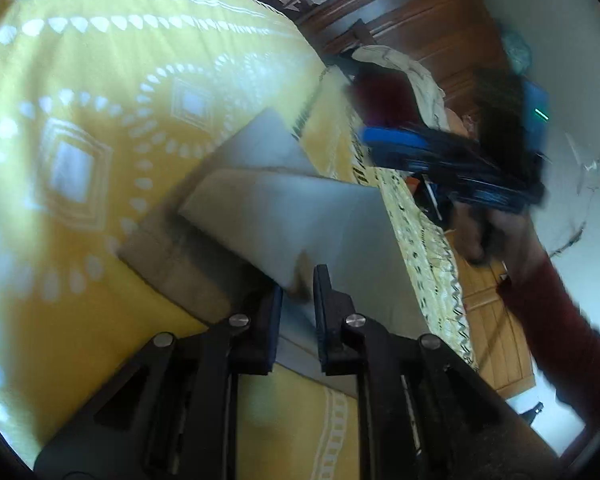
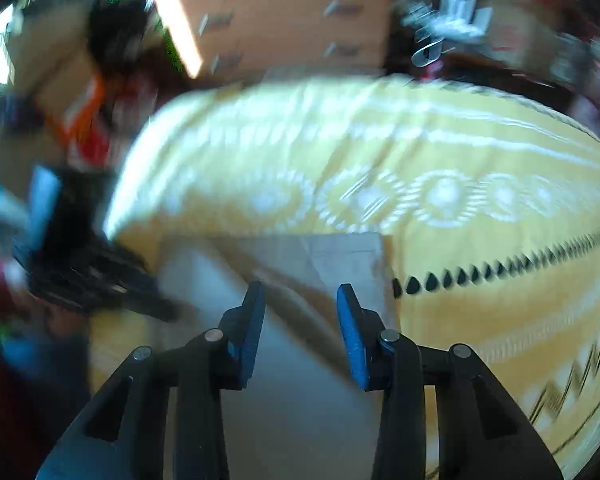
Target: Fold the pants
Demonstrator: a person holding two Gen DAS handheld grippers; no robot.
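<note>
The grey pants (image 1: 300, 216) lie partly folded on a yellow patterned bedspread (image 1: 80, 100). My left gripper (image 1: 298, 280) is shut on a lifted corner of the pants, with the cloth pinched between its blue pads. My right gripper (image 2: 300, 296) is open and empty, hovering just above the pants (image 2: 292, 360), with the waistband end ahead of it. The right gripper also shows in the left wrist view (image 1: 440, 160), blurred, above the bed's right edge. The left gripper shows blurred at the left of the right wrist view (image 2: 92, 272).
The bedspread (image 2: 420, 152) covers the bed, whose fringed border (image 1: 428, 256) runs along the right edge. Beyond it are a wooden floor (image 1: 496, 320), a wooden wardrobe (image 1: 412, 20) and a pile of clothes (image 1: 400, 76). A wooden dresser (image 2: 292, 12) stands behind the bed.
</note>
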